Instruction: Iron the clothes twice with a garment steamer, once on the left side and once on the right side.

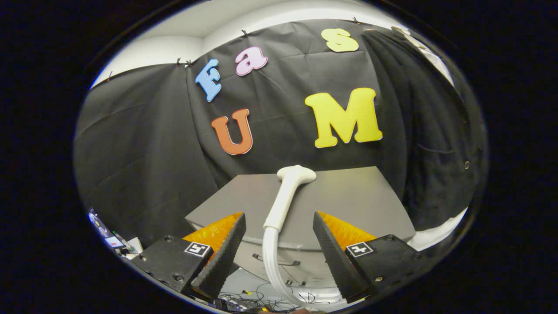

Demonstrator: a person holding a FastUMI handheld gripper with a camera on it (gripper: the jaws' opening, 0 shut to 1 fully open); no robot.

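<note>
The steamer hose (pixel 271 257) runs out of sight below the gripper (pixel 279 226) fingers, which stand apart; beneath the table (pixel 348 196), cables too small to tell

A recording booth is shown, walled with black cloth (pixel 144 144). Loose cables (pixel 261 301) are seen on the floor

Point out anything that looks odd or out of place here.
Nothing looks damaged or spilled. The steamer head lies on the grey table, its hose running down between the open gripper's fingers. A dark garment hangs beyond.
</note>
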